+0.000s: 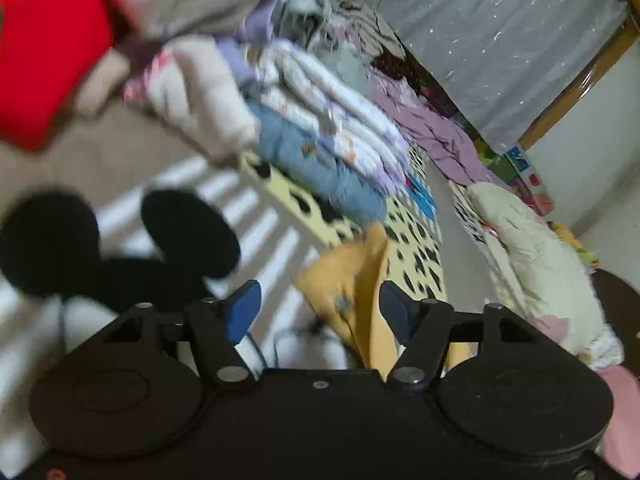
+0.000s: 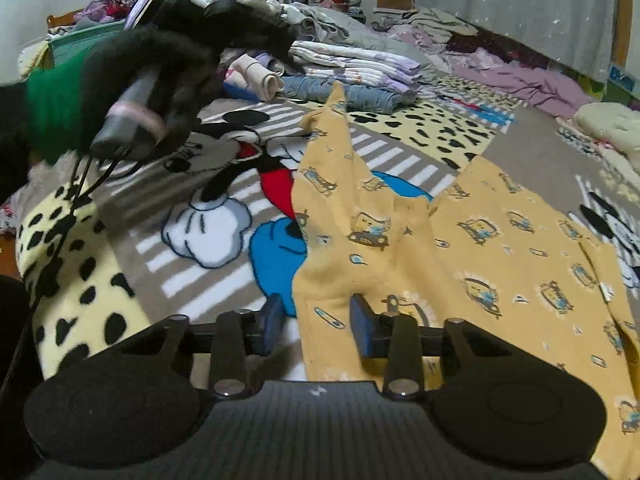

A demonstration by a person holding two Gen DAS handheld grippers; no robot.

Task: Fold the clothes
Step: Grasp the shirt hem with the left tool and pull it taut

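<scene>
The right claw (image 2: 316,320) sits released astride the near edge of the yellow garment (image 2: 460,240) on the cartoon blanket (image 2: 208,240); it should pinch that edge squarely. The left claw (image 1: 316,312), released, has a raised yellow fold against its right finger. Folded stack (image 2: 352,68) lies far.

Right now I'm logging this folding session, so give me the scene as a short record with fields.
garment: yellow printed garment, spread out, part lifted toward the left gripper
surface: cartoon blanket
left gripper: jaws apart, yellow cloth between them, grip not yet closed
right gripper: jaws apart over the garment's near edge
background: folded clothes stack
image quality: left wrist view blurred
</scene>
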